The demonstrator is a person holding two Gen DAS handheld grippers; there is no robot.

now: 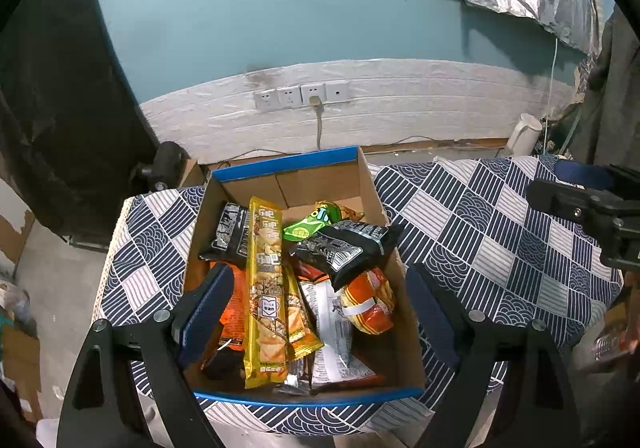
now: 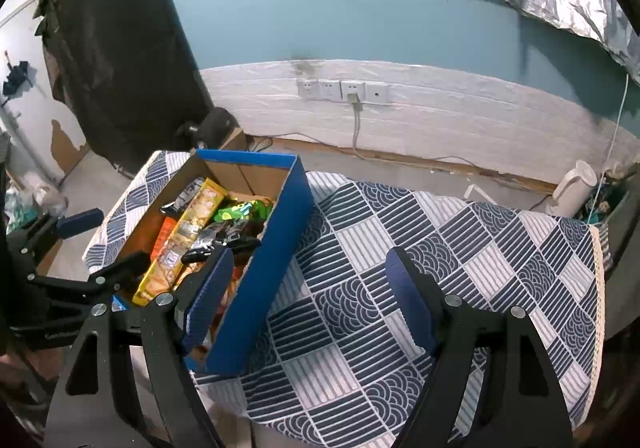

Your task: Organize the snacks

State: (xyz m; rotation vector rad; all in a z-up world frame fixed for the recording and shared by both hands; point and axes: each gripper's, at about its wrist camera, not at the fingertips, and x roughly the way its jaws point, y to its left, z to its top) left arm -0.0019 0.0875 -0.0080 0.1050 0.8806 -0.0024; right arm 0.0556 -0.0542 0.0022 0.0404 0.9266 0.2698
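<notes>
A cardboard box with blue outer walls (image 1: 288, 162) stands on the patterned tablecloth (image 1: 480, 232), full of snack packs. A long yellow pack (image 1: 266, 288) lies on top, with a black packet (image 1: 348, 248), a green packet (image 1: 308, 228) and an orange packet (image 1: 370, 304) beside it. My left gripper (image 1: 318, 308) hovers open over the box, nothing between its pads. My right gripper (image 2: 308, 300) is open too, its left finger over the box's blue side wall (image 2: 272, 248) and its right finger over bare cloth. The left gripper (image 2: 102, 244) shows at the left edge of the right wrist view.
The cloth-covered table (image 2: 440, 248) stretches right of the box and drops off at its left and near edges. A white kettle (image 2: 576, 188) stands on the floor by the far right corner. Wall sockets (image 1: 300, 96) with a cable, and a black sheet (image 1: 60, 108), are behind.
</notes>
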